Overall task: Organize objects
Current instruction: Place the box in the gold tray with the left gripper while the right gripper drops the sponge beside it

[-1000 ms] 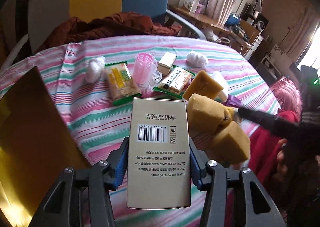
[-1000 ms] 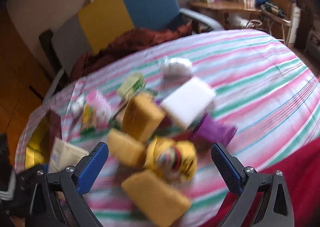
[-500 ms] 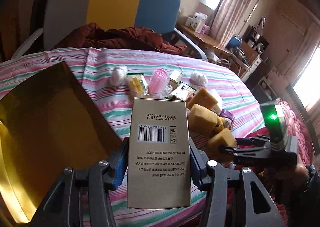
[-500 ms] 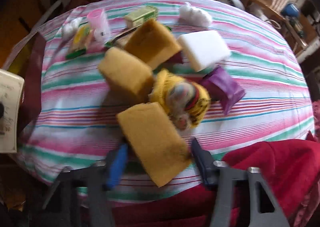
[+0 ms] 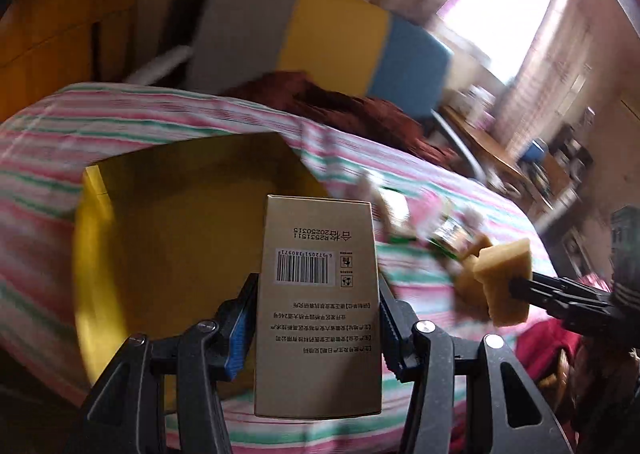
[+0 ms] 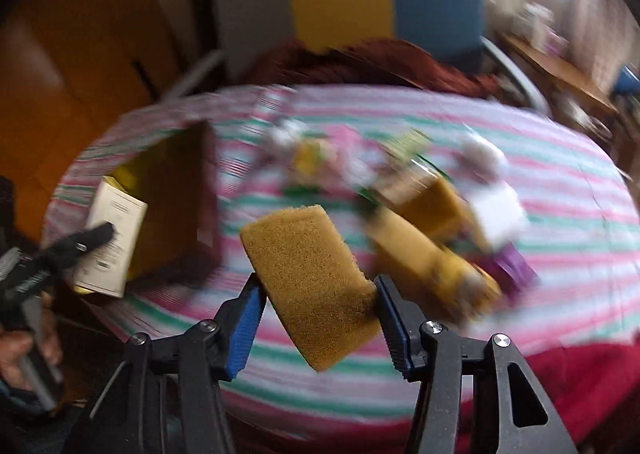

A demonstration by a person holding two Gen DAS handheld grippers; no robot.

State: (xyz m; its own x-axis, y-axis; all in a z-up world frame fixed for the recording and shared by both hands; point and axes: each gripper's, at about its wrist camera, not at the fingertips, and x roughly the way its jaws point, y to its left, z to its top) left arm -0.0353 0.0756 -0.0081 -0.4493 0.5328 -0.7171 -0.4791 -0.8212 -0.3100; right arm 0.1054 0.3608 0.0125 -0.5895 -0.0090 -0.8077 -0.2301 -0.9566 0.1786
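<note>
Right wrist: right tool (image 6: 316,310) clamps sponge (image 6: 308,282); left tool (image 5: 316,324) clamps carton (image 5: 318,310); table clutter blurred.

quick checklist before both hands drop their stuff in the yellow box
1. Left gripper clamped on the barcode carton: ok.
2. Right gripper clamped on the yellow sponge: ok; sponge sits tilted between the fingers.
3. Yellow box open on top: ok.
4. Room inside the box: cannot tell; the carton hides part of it.
5. Both held items lifted off the striped tablecloth: ok.
6. Sharp view for aiming: not ok; both views are motion-blurred.
</note>
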